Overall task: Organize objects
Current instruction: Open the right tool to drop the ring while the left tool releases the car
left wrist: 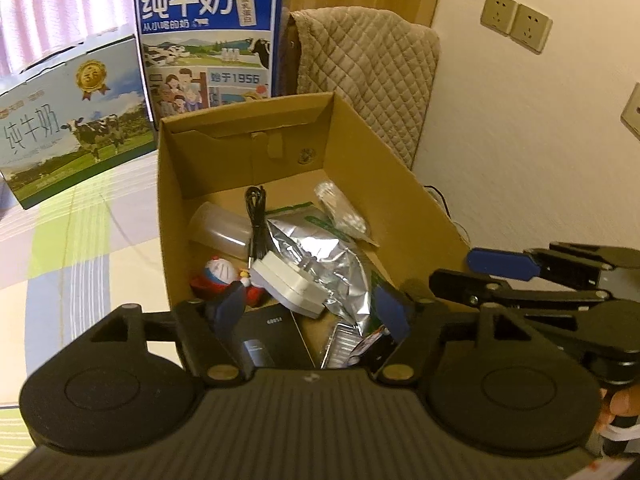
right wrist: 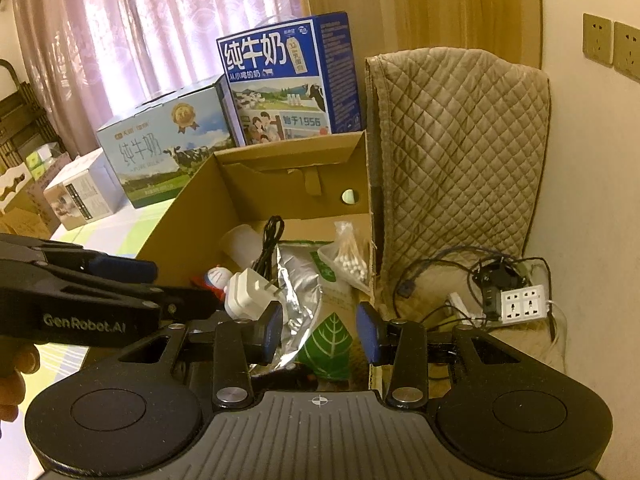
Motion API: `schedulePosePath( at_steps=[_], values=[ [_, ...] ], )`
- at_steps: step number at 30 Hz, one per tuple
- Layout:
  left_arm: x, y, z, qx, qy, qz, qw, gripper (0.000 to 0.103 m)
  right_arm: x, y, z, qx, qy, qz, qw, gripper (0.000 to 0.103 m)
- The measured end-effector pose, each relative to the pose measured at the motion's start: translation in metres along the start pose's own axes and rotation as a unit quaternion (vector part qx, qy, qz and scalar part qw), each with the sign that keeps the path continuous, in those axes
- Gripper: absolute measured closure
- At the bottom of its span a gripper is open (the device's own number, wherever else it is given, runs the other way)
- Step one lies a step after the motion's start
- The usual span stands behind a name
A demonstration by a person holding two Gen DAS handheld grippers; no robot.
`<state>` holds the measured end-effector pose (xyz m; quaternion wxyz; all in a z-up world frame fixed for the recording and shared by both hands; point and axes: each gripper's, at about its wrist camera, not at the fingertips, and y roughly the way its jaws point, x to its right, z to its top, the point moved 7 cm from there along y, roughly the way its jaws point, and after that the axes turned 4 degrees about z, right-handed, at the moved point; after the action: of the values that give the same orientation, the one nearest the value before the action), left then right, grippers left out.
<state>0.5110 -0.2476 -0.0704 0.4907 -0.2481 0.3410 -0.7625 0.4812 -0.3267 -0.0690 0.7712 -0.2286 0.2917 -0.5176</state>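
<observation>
Left wrist view: my left tongs (left wrist: 310, 306) hang jaws apart and empty over the near end of the cardboard box (left wrist: 384, 184), which stands on the bed (left wrist: 80, 264). A white charger (left wrist: 288, 284) lies on a silver foil bag (left wrist: 320, 256) mid-box, long axis diagonal, prongs toward the right wall, its black cable (left wrist: 256, 216) running toward the far wall beside a clear cup (left wrist: 218, 228). Right wrist view: my right tongs (right wrist: 320, 330) also stand apart, holding nothing, above a green leaf packet (right wrist: 328, 344) at the near right corner; cotton swabs (right wrist: 352, 256) lean on the right wall.
</observation>
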Motion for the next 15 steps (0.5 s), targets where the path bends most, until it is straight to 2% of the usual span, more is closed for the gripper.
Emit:
schedulePosePath(
  at_steps=[6, 7, 8, 12, 15],
  values=[
    [-0.006, -0.007, 0.0, 0.001, -0.007, 0.011, 0.9999, 0.023, -0.002, -0.003, -0.002, -0.003, -0.001, 0.007, 1.0, 0.065],
    [-0.006, -0.008, -0.001, 0.001, -0.009, 0.014, 0.9999, 0.017, -0.003, -0.004, -0.002, -0.002, -0.001, 0.008, 1.0, 0.064],
    [-0.007, -0.01, -0.001, 0.002, -0.011, 0.017, 0.9998, 0.015, -0.004, -0.006, -0.003, -0.002, -0.001, 0.01, 1.0, 0.064],
    [-0.01, -0.019, -0.003, 0.006, -0.017, 0.025, 0.9995, 0.014, -0.006, -0.01, -0.004, -0.002, -0.003, 0.011, 1.0, 0.06],
    [-0.014, -0.025, -0.005, 0.01, -0.024, 0.036, 0.999, 0.01, -0.01, -0.013, -0.005, 0.001, -0.005, 0.012, 1.0, 0.054]
  ],
)
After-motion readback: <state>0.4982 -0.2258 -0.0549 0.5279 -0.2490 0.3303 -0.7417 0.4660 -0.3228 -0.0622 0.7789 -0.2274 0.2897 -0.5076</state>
